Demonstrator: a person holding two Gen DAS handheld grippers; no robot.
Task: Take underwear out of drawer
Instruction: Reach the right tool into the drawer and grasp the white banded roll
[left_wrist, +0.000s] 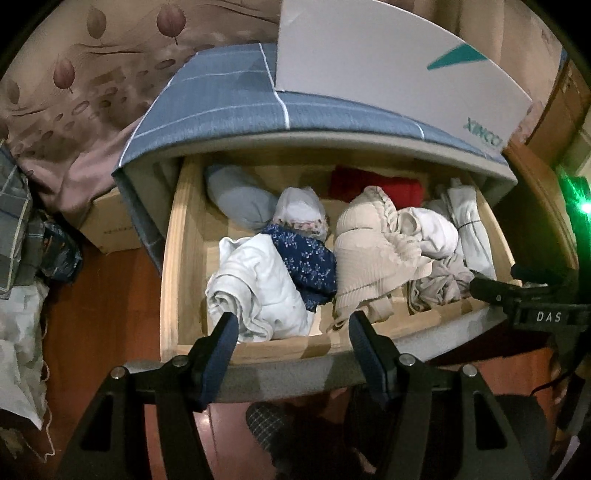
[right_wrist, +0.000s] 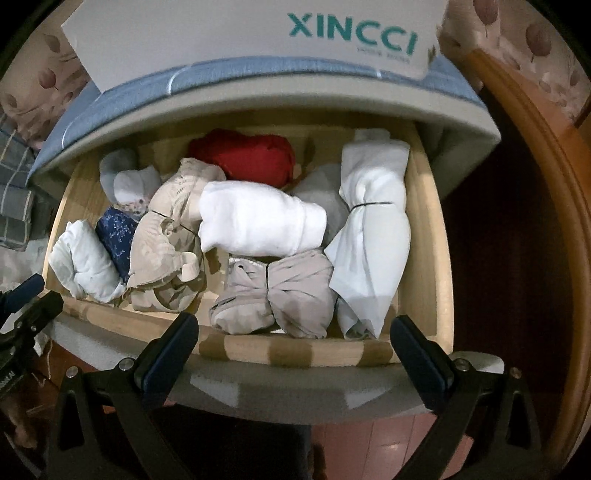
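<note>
Hovering over the near rim of the open drawer (left_wrist: 177, 258), the left gripper (left_wrist: 290, 332) has its fingers spread and empty — so does the right gripper (right_wrist: 295, 332). Rolled underwear lies packed inside (a white roll (left_wrist: 258, 288) and navy floral roll (left_wrist: 306, 262) at the left, a grey bundle (right_wrist: 273, 295) just ahead of the right fingers), untouched. A white box (right_wrist: 221, 37) sits on top.

Both hand-held grippers, L (left_wrist: 291, 332) & R (right_wrist: 295, 343), agape, empty
</note>
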